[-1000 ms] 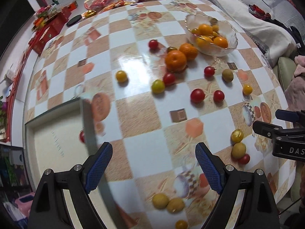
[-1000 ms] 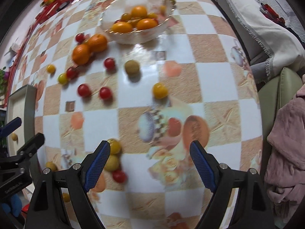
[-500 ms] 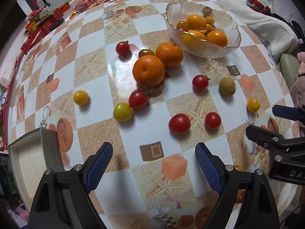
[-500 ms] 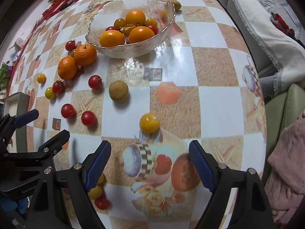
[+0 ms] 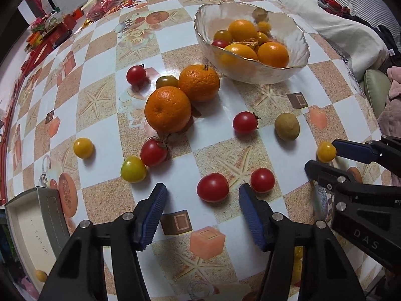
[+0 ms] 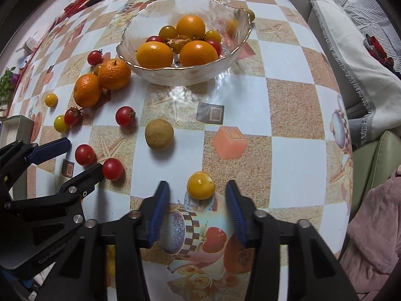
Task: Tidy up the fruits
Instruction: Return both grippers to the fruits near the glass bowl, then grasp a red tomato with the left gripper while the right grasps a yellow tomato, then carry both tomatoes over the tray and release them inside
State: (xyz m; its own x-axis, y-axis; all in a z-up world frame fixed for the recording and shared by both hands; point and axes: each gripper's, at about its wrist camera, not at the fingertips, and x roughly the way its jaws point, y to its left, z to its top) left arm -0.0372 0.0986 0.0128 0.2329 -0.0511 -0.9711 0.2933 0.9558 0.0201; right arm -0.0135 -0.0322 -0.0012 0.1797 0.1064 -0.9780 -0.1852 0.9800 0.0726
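Note:
Several cherry tomatoes, two mandarins (image 5: 168, 109) and a brownish round fruit (image 5: 287, 126) lie loose on the checked tablecloth. A glass bowl (image 5: 250, 72) behind them holds oranges and small tomatoes. My left gripper (image 5: 203, 193) points down with its jaws closing around a red cherry tomato (image 5: 212, 186); a gap shows on each side. Another red tomato (image 5: 262, 180) sits just outside its right finger. My right gripper (image 6: 196, 188) is closing around a yellow cherry tomato (image 6: 200, 185), and its pads are clear of the fruit. The left gripper (image 6: 82, 155) shows at the left of the right wrist view.
A grey open box (image 5: 47, 213) stands at the table's near left corner. Snack packets (image 5: 112, 2) crowd the far edge. A sofa with a white blanket (image 6: 363, 75) and a pink cloth (image 6: 376, 225) lie past the table's right edge.
Both grippers moved forward toward the bowl and sank lower. Their jaws narrowed; a red tomato now lies between the left fingers and a yellow one between the right fingers.

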